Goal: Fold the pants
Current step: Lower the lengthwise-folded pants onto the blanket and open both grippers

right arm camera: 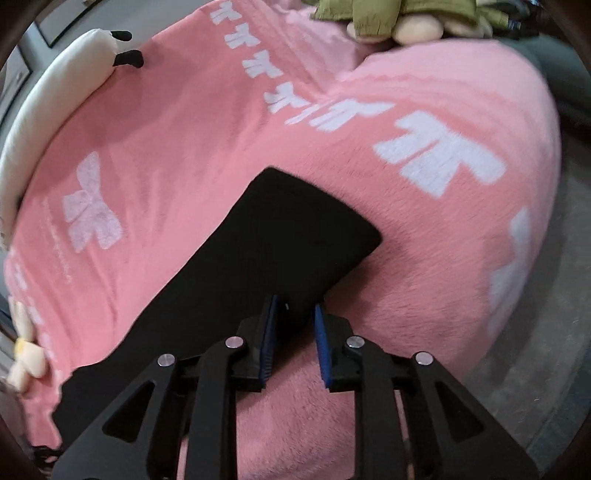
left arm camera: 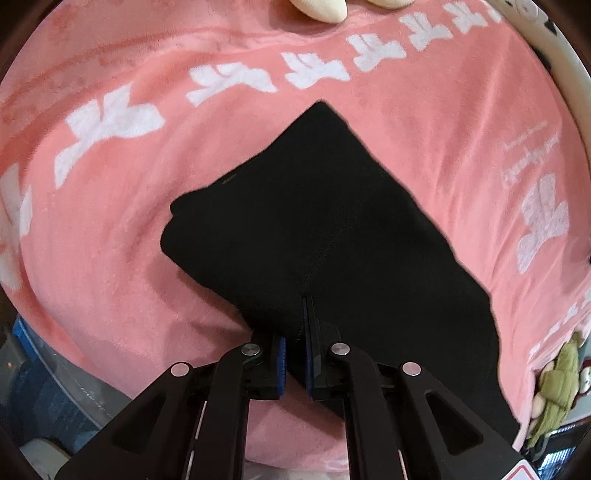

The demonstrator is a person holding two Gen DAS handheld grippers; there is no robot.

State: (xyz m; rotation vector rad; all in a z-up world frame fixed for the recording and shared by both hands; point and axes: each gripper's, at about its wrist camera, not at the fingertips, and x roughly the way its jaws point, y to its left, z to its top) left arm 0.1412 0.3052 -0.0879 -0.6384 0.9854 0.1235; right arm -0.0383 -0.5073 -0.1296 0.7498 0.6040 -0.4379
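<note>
The black pants [left arm camera: 325,221] lie folded flat on a pink blanket [left arm camera: 147,258] with white prints. My left gripper [left arm camera: 295,332] is shut on the near edge of the pants; cloth sits pinched between its blue pads. In the right wrist view the pants [right arm camera: 277,251] run from the lower left toward the middle. My right gripper [right arm camera: 293,317] is at their near edge with its jaws apart, the cloth edge lying between the blue pads [right arm camera: 320,332] without being pinched.
A cream plush cushion [right arm camera: 44,92] rims the blanket's far side. A green and cream plush toy [left arm camera: 557,391] lies at the blanket's edge, also in the right wrist view [right arm camera: 388,18]. Grey floor [right arm camera: 546,369] lies to the right.
</note>
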